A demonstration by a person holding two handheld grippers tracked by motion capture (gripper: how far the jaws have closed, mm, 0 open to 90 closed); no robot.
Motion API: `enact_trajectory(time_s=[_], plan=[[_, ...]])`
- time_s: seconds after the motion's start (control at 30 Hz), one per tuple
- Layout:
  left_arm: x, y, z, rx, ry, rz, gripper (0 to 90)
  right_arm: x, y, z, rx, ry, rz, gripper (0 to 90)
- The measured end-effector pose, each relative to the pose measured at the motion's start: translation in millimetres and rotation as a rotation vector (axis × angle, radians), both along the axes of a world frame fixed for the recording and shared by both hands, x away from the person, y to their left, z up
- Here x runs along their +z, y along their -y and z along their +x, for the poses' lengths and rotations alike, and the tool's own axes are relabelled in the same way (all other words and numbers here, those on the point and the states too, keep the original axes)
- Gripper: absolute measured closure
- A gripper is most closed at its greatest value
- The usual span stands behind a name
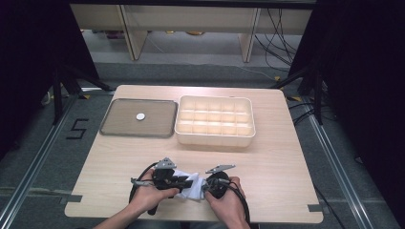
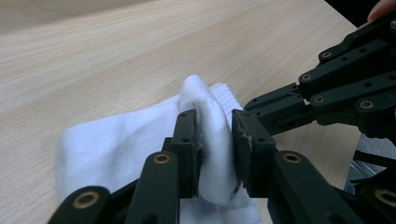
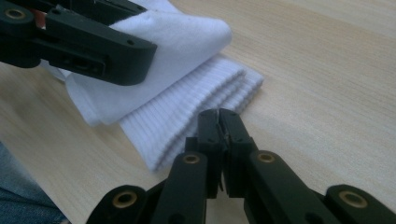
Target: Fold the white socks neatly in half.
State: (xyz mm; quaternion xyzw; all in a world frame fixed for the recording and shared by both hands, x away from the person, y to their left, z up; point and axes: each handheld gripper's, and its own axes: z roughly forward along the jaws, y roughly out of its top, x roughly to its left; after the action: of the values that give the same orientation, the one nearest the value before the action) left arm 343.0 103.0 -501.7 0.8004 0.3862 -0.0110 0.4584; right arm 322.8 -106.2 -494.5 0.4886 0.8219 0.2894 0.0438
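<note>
A folded white sock (image 1: 192, 190) lies on the wooden table near its front edge, between the person's two hands. My left gripper (image 2: 215, 128) pinches a raised fold of the sock (image 2: 116, 140) between its pads. From the left, one of its jaws lies across the sock (image 3: 187, 42) in the right gripper view. My right gripper (image 3: 219, 116) is shut, with its jaws together and nothing visible between them. Its tips rest beside the ribbed cuff (image 3: 187, 116). It also reaches in from the right as the right gripper (image 2: 254, 105), close to the fold.
A flat grey tray (image 1: 119, 130) with a small white disc (image 1: 140, 116) sits at the back left. Next to it stands a cream box (image 1: 214, 138) divided into several compartments. Bare wood (image 1: 267, 167) lies between these and the hands.
</note>
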Motion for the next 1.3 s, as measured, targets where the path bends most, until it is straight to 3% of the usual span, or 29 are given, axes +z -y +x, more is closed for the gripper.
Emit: enact_trajectory(time_s=[0.07, 0.1, 0.23, 0.37, 0.57, 0.67, 0.73, 0.77, 0.87, 0.97, 1.0, 1.03, 1.07, 1.17, 1.3], plan=[[2.3, 0.5, -0.9, 0.012, 0.007, 0.014, 68.5, 1.7, 0.0, -0.9, -0.003, 0.004, 0.008, 87.8], [2.4, 1.2, -0.6, 0.005, 0.009, -0.006, 67.4, 1.3, 0.7, -0.6, 0.003, 0.029, 0.004, 87.8], [8.8, 1.2, -2.7, -0.007, 0.025, -0.032, 64.5, 6.8, 2.4, -1.0, 0.008, 0.008, 0.025, 87.6], [18.4, -3.0, -4.8, -0.007, 0.046, -0.059, 65.4, 12.1, 4.7, -1.4, -0.009, 0.02, 0.029, 87.6], [31.1, -15.8, -6.7, -0.004, 0.07, -0.075, 70.9, 20.9, 7.2, -1.7, -0.01, 0.033, 0.042, 88.1], [30.0, -21.4, -6.9, 0.003, 0.066, -0.072, 75.0, 26.4, 6.9, -2.6, -0.022, 0.046, 0.045, 88.6], [27.4, -26.2, -7.2, 0.011, 0.061, -0.051, 77.4, 30.9, 6.1, -4.0, -0.027, 0.073, 0.051, 89.1], [25.2, -29.0, -6.6, -0.001, 0.056, -0.043, 78.7, 34.6, 4.9, -4.8, -0.018, 0.061, 0.067, 89.4], [19.8, -34.2, -8.3, 0.008, 0.043, -0.013, 81.2, 38.1, 0.1, -4.1, 0.026, 0.121, 0.066, 89.6], [15.4, -39.1, -9.2, 0.005, 0.031, 0.007, 83.3, 37.1, -10.7, -4.5, 0.049, 0.113, 0.067, 89.6], [13.7, -40.6, -9.3, 0.011, 0.031, 0.021, 84.1, 36.2, -14.3, -5.1, 0.049, 0.084, 0.062, 89.6], [13.7, -40.6, -9.3, 0.011, 0.031, 0.021, 84.7, 36.2, -14.3, -5.1, 0.049, 0.084, 0.062, 89.6], [9.6, -43.4, -8.4, 0.009, 0.023, 0.036, 84.7, 32.9, -16.5, -3.5, 0.067, 0.094, 0.058, 89.6], [0.3, -47.9, -6.8, 0.014, -0.006, 0.06, 85.8, 17.5, -20.4, 1.1, 0.065, 0.063, 0.031, 89.7], [-5.6, -49.2, -7.1, 0.028, -0.02, 0.074, 86.4, 11.7, -18.7, 3.4, 0.072, 0.045, 0.041, 90.0]])
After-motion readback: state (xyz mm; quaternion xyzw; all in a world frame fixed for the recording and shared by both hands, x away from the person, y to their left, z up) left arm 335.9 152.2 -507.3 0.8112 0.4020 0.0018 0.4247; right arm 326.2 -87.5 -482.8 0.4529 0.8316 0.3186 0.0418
